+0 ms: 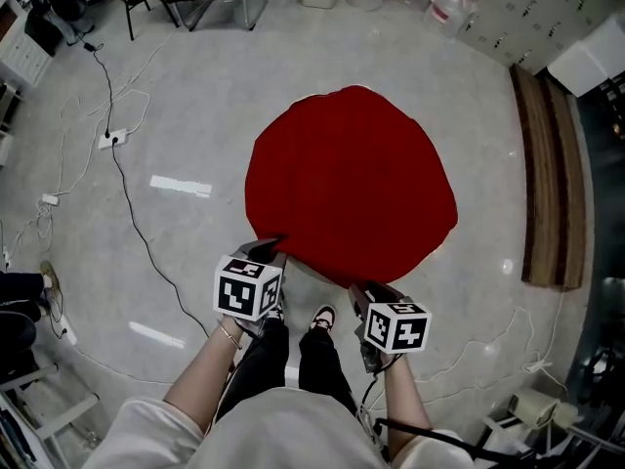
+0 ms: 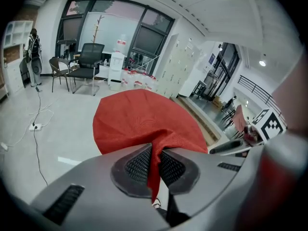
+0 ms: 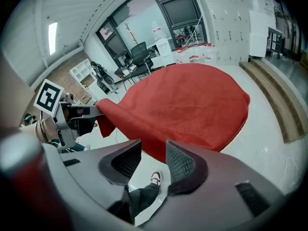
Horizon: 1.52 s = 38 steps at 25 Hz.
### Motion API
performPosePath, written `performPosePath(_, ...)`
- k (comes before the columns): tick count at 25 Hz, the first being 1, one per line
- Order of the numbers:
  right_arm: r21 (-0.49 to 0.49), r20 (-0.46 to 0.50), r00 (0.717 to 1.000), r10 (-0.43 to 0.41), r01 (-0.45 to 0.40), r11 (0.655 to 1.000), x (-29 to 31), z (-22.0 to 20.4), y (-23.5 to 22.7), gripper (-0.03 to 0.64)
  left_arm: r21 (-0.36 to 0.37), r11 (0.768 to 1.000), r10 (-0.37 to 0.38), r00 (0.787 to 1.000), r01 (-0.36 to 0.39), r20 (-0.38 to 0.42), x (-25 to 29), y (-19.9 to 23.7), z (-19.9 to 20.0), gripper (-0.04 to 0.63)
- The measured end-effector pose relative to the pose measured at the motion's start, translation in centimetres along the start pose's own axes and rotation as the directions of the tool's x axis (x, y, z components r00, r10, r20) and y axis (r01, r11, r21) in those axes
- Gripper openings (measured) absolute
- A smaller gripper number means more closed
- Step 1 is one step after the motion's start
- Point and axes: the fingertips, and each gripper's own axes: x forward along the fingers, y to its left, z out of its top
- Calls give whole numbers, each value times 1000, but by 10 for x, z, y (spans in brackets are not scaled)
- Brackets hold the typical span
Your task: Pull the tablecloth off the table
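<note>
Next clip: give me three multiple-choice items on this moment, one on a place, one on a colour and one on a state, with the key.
1. Where on the tablecloth does the left gripper grip?
A. its near edge
B. its centre
C. its far edge

2. What colour is the tablecloth?
A. blue
B. red
C. white

3. How do the jaws of the right gripper stand?
A. shut on the tablecloth
B. apart, nothing between them
C. shut, empty

Key: 1 A, the left gripper view shows the near edge pinched between the jaws. 2 B, it is red in every view. 3 B, the gap is open, with only a shoe beyond it.
</note>
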Motion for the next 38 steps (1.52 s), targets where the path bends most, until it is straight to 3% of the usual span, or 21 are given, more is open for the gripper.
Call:
performPosePath(9,-91,0,998,-61,61,994,22,9,16,316,-83,997,-4,1000,5,13,-6,-5,9,23)
performPosePath(15,-192,4,986,-165,163,968,36,11,12,338,-114,993,-33,999,37,31,-10,-17,20,23)
performPosePath(26,-246,-64,994,-91,73,967,45,13,22,370,-122,990,-69,997,73,40,-10,-23,35,23)
performPosePath(29,-301,-59,988,-144,120,946,44,11,21,374,-99,991,-88,995,92,44,-11,-28,41,23)
performPosePath(32,-284,-43,980,-194,174,943,47,10,13,373,-67,993,-94,995,97,36,-12,-34,44,23)
performPosePath(35,-223,-23,981,-191,181,958,47,15,5,367,-68,993,-96,995,97,28,-12,-34,43,23)
performPosePath(38,-166,-17,982,-188,183,969,48,19,-4,317,-80,992,-99,995,100,26,-11,-32,43,23)
